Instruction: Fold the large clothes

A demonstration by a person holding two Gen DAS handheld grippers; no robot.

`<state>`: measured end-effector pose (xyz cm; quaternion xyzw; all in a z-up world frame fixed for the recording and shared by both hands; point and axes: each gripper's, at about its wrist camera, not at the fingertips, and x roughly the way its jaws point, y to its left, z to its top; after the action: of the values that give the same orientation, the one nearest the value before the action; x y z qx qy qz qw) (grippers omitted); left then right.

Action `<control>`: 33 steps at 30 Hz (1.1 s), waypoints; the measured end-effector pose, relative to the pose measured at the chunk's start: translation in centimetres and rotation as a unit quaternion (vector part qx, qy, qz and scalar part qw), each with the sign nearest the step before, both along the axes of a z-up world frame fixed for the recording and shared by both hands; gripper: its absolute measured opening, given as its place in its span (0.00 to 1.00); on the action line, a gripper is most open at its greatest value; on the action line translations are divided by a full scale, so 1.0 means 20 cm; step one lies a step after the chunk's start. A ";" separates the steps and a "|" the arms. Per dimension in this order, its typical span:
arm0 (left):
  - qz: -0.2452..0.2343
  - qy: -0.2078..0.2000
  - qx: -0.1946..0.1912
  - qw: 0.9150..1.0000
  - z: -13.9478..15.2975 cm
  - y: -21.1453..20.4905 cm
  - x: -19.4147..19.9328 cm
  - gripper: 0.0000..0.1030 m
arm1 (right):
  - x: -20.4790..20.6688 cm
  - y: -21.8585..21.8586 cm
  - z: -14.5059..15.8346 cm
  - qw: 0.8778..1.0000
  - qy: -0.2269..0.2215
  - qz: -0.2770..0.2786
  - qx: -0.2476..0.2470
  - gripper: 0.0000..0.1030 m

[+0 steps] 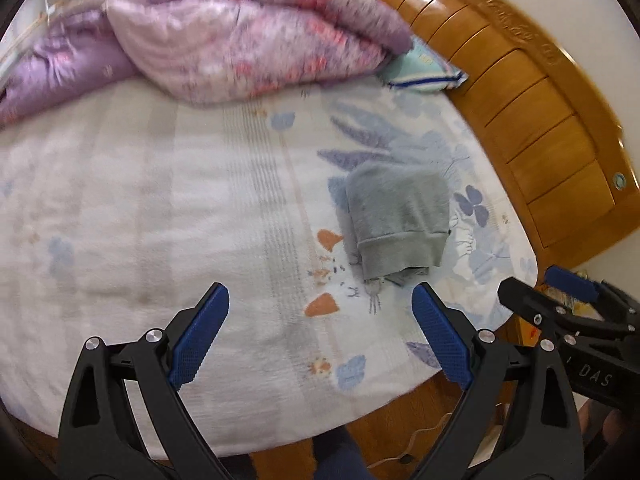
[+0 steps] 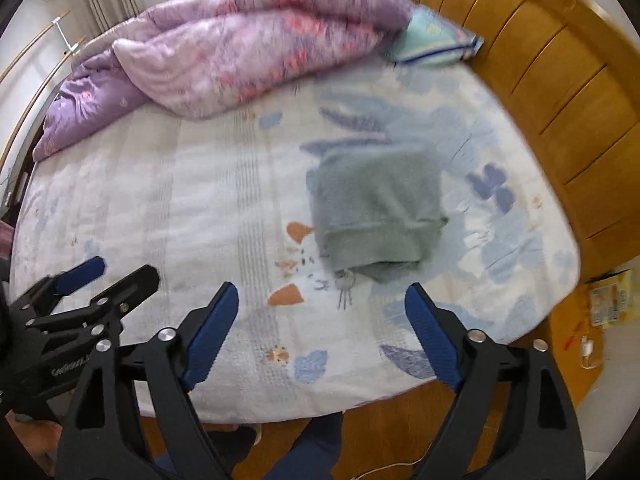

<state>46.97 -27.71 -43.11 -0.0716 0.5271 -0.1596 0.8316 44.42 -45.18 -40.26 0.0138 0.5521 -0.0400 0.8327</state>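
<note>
Grey-green sweater lies folded compact at one o'clock; your left gripper and right gripper hang released and empty above, apparently finished.

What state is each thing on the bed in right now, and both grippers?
Grey garment: folded into a compact bundle, lying flat on the sheet, untouched.
Purple quilt: bunched in a heap at the far side of the bed.
Teal pillow: partly tucked under the quilt, by the headboard.
Bed sheet: spread flat.
Left gripper: open, holding nothing.
Right gripper: open, holding nothing.
</note>
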 end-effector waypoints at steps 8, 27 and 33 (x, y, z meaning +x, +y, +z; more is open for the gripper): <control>0.006 -0.058 -0.003 0.998 0.48 0.20 -0.25 0.93 | -0.27 0.19 0.37 0.999 -0.041 -0.003 -0.015 0.80; 0.044 -0.202 0.017 0.978 1.33 0.31 -1.12 0.95 | -1.00 0.34 1.08 0.982 -0.173 0.070 -0.024 0.91; 0.070 -0.211 0.009 0.975 1.43 0.29 -1.46 0.95 | -1.28 0.28 1.19 0.975 -0.197 0.104 -0.021 0.91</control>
<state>17.72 -21.91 -14.57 -0.0656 0.3345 -0.1073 0.9340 18.90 -39.58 -16.37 -0.0537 0.3744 0.0391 0.9249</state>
